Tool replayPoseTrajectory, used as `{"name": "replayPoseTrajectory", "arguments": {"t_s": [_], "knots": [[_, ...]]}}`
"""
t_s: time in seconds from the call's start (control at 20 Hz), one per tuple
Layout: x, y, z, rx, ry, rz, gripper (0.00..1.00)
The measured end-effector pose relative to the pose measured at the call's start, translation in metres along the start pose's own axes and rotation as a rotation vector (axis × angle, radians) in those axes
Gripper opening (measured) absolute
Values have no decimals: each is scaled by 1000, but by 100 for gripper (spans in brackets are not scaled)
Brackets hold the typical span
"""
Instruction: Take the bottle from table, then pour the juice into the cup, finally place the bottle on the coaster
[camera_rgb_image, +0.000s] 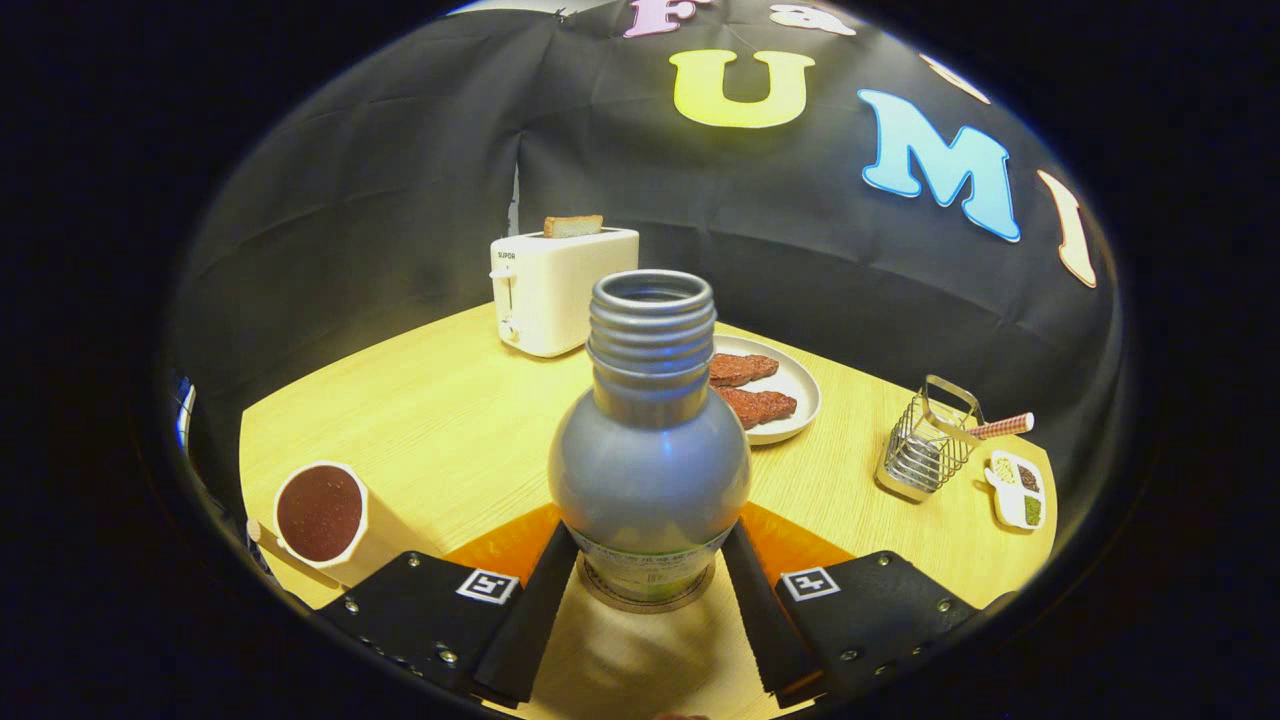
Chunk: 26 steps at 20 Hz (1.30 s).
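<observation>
In the lower middle of the frame we see the gripper (648, 590) clenched on the bottle (650, 450), one finger pressed to each side of its lower body near the label. The bottle stands upright, its cap off and the threaded neck open at the centre of the frame. Its base sits over an orange coaster (790, 545), which peeks out as wedges on both sides behind the fingers, though we cannot tell whether the bottle rests on it or hangs just above. The cup (325, 520) is in the lower left of the frame, beside the left finger, and holds a dark reddish drink (filled close to the rim). The wooden table (430, 420) spreads across the middle. Beyond the bottle, in the upper middle, a white toaster (560, 290) carries a slice of bread (573, 226) in its slot. Just right of the bottle's neck lies a white plate (795, 385) with two dark brown pieces on it. Toward the right of the frame stands a wire basket (925, 445), and near it a small white dish (1015, 490) with divided sections.
</observation>
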<state>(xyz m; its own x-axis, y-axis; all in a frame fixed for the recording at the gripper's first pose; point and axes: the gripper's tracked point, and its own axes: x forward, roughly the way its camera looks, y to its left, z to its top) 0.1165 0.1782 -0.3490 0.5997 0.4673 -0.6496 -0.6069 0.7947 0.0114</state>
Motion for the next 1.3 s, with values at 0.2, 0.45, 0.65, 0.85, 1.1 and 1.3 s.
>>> {"name": "replayPoseTrajectory", "arguments": {"t_s": [0.2, 0.45, 0.65, 0.85, 1.1, 1.3], "knots": [[-1, 0, 13, 36, -60, -7, 81], [6, -3, 15, 20, -86, -37, 81], [11, -5, 16, 59, -96, -45, 81], [5, -8, 5, 92, -80, -49, 81], [0, -9, 2, 137, -80, -55, 81], [-2, 2, 5, 189, -103, -14, 83]]}}
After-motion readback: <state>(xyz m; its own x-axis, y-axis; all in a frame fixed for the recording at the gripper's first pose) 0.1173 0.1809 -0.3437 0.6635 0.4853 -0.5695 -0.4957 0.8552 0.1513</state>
